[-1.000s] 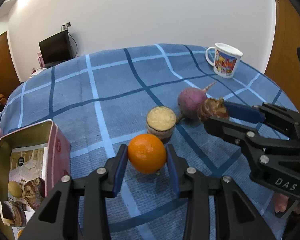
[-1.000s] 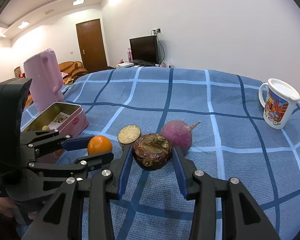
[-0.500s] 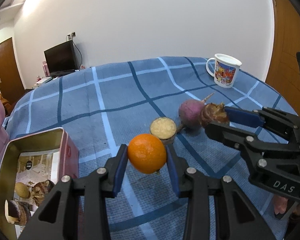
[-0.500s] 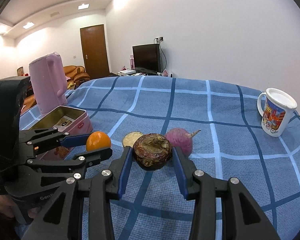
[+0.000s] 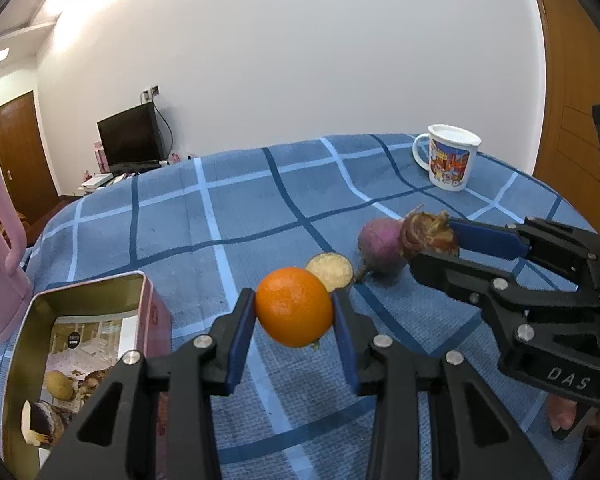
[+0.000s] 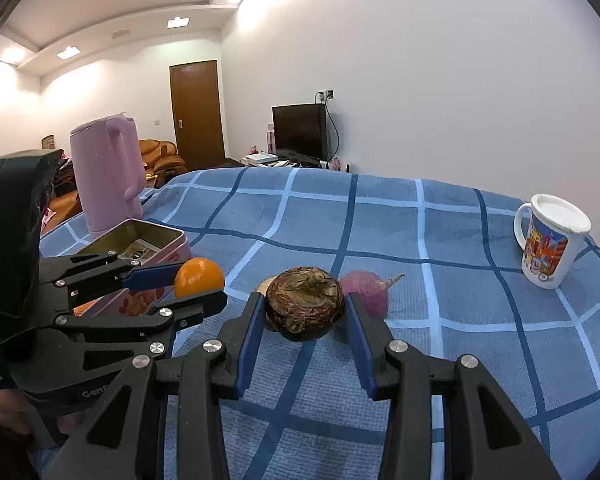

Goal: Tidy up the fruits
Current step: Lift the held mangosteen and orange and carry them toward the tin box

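My left gripper is shut on an orange and holds it above the blue checked cloth; the same orange shows in the right wrist view. My right gripper is shut on a dark brown, scaly round fruit, also lifted off the cloth; from the left wrist view that brown fruit sits at the tip of the right gripper. A purple-red radish and a cut pale-topped piece lie on the cloth behind the two held fruits.
An open pink tin with a few food pieces inside stands at the left, next to a pink kettle. A printed white mug stands at the far right of the cloth. A hand shows under the right gripper.
Both grippers have tilted upward with their fruits, so more wall and room show. The orange and the brown fruit now hang higher above the radish and the cut piece.
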Demonstrator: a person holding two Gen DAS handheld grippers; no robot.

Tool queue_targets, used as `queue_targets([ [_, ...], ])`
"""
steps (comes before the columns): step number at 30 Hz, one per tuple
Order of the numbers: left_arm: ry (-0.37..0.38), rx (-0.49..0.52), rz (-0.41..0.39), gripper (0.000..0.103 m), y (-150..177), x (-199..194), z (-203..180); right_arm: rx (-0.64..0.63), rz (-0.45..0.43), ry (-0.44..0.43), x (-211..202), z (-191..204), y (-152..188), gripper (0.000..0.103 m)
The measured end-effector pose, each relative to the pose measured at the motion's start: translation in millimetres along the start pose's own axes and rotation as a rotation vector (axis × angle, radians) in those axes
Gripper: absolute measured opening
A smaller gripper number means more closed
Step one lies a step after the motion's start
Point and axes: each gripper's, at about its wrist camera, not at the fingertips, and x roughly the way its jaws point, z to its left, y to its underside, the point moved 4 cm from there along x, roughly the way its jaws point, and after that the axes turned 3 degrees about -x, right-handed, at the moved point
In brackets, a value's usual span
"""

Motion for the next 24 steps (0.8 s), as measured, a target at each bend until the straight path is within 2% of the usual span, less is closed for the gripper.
queue_targets([
  [24,-0.045,0.006,-0.111,0.04,-2,-22,-1,-0.024,-0.07,0.013,-14,5,-1,0.043],
])
